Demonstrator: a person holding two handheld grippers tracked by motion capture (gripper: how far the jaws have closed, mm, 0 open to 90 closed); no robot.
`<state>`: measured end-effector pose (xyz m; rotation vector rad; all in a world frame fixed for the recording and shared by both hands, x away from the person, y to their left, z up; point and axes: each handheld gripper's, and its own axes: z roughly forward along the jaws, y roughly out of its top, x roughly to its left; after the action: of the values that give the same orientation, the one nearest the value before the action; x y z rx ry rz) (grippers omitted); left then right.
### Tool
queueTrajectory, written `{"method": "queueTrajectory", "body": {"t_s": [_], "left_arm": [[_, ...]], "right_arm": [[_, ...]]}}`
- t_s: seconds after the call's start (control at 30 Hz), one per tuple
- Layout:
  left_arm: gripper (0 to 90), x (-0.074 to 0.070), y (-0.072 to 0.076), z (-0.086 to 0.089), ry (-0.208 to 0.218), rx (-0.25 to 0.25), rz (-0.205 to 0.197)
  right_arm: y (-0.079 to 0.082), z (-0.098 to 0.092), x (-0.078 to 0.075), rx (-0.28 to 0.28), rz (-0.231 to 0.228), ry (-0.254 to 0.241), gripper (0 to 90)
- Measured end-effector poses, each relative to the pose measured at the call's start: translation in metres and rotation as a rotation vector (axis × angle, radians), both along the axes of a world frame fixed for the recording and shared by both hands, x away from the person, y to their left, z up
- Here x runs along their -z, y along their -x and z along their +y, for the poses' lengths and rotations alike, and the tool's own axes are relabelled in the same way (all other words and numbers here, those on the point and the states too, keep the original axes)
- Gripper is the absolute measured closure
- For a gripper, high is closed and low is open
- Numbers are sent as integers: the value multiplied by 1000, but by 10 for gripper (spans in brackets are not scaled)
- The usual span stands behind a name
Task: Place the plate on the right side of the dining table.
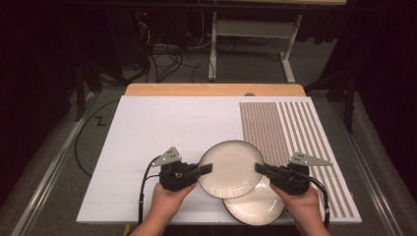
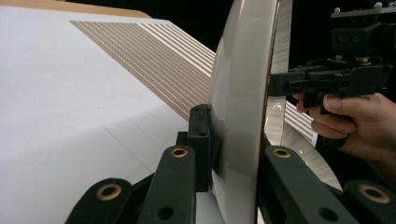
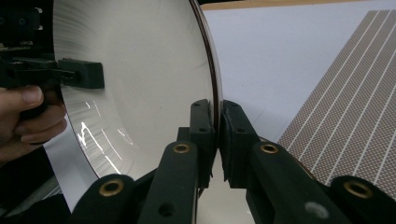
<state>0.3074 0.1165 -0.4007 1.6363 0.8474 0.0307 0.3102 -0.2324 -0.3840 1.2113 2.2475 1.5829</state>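
A cream plate with a dark rim (image 1: 231, 168) is held between my two grippers, lifted over the white board. My left gripper (image 1: 205, 168) is shut on its left rim and my right gripper (image 1: 259, 168) on its right rim. In the left gripper view the plate (image 2: 238, 88) stands edge-on between my jaws (image 2: 236, 149), and the right gripper (image 2: 327, 79) grips the far rim. In the right gripper view my jaws (image 3: 218, 119) pinch the rim of the plate (image 3: 140, 79), with the left gripper (image 3: 74, 73) across it. A second, similar plate (image 1: 258, 207) lies on the board, partly under the held one.
The white board (image 1: 157, 128) covers the table, with a brown striped patch (image 1: 282, 125) on its right half. A wooden strip (image 1: 211, 89) runs along the far edge. Beyond the table are cables and a metal stand (image 1: 251, 29) on the floor.
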Motion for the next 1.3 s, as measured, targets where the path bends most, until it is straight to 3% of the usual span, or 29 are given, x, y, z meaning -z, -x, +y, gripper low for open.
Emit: {"method": "queueTrajectory", "body": {"t_s": [0.2, 0.33, 0.67, 0.77, 1.0, 1.3], "left_arm": [[804, -5, -1, -3, 7, -8, 4], [803, -14, -4, -9, 6, -16, -20], [802, -25, -26, -28, 21, -25, -29], [798, -28, -33, -33, 4, -20, -43], [798, -35, -54, -52, -21, 21, -25], [794, -44, -79, -93, -57, 85, -26]], "right_arm": [[2, 0, -8, 11, 1, 18, 871], [0, -5, -16, 20, -11, 13, 873], [-17, -23, -28, 47, -23, 19, 874], [-21, -27, -30, 56, -28, 23, 874], [-28, -43, -31, 90, -25, 14, 874], [-30, -80, -31, 164, -30, -9, 874]]}}
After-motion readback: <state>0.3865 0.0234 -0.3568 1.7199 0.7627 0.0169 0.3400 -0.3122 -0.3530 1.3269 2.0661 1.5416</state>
